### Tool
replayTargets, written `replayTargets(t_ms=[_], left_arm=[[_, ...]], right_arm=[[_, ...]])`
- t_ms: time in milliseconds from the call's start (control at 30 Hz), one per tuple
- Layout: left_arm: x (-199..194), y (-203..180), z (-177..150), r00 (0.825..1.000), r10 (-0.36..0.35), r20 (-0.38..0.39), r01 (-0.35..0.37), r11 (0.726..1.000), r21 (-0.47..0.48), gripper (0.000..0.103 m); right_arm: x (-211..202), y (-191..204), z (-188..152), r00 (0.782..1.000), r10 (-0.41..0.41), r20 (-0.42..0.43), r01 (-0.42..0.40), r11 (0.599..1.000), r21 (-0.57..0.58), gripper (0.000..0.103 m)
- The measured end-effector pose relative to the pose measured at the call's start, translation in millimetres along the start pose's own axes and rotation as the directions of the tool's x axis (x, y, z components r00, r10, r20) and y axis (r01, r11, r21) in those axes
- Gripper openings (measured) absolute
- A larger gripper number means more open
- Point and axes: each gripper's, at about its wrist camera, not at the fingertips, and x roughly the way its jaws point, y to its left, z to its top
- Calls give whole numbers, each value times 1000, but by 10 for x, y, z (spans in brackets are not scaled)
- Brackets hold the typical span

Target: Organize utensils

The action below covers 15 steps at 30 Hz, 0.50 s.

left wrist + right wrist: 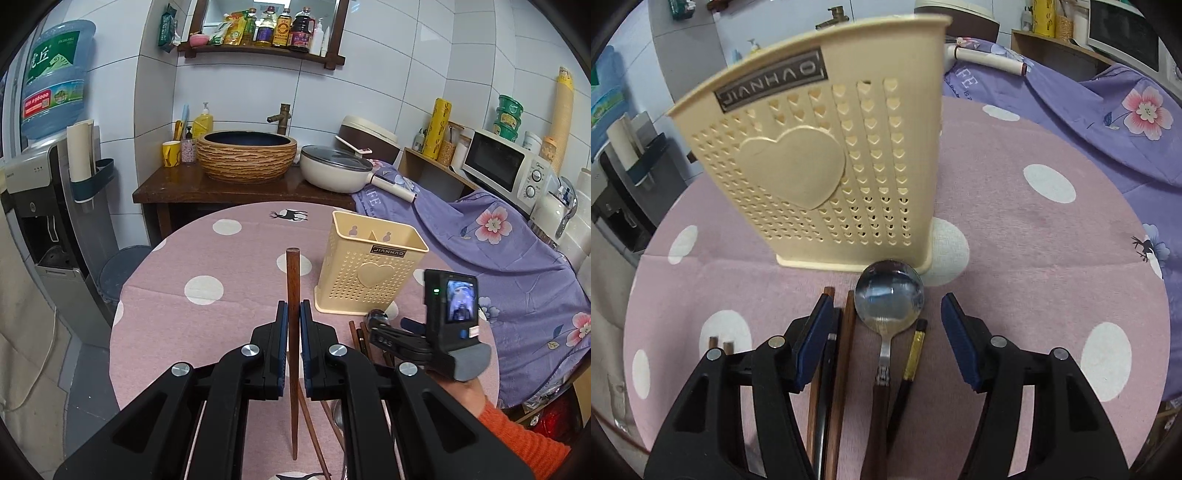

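My left gripper is shut on a brown wooden chopstick, which stands upright between its pads above the pink dotted tablecloth. A cream perforated utensil holder stands to the right of it. In the right wrist view the same holder rises just behind a row of utensils lying on the cloth. The right gripper is open and hangs low over them. A metal spoon with a wooden handle lies between its fingers, touching neither pad. Brown chopsticks and a black chopstick with a gold band lie beside the spoon.
Behind the round table stand a woven-look basin on a dark counter and a white lidded pan. A purple floral cloth covers furniture to the right, under a microwave. A water dispenser stands on the left. An orange sleeve holds the right gripper.
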Motion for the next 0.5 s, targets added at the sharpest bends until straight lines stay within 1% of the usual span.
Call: replayTargets(t_ms=[100,167,233,300,333,500], left_arm=[[9,-6,12,1000,-4,0,4,1000,5,7],[16,-7,16,1000,-4,0,4,1000,4,7],[21,-6,18,1000,-4,0,4,1000,2,7],[41,-1,29,1000,-5,-2,5,1000,0,7],[42,-1,29,1000,-4,-2,4,1000,2,7],[63,1,41,1000,-3,-1,3,1000,2,7]], right_arm=[[130,8,3,999,-25,-22,25,1000,3,61],[187,-5,-1,999,-19,-35,20,1000,19,60],[238,-3,-13,999,-14,-41,15,1000,14,56],[243,8,-18,999,10,-37,-10,1000,12,49],[245,26,-18,999,8,-38,-8,1000,4,47],[204,39,-44,999,7,-36,-8,1000,-16,47]])
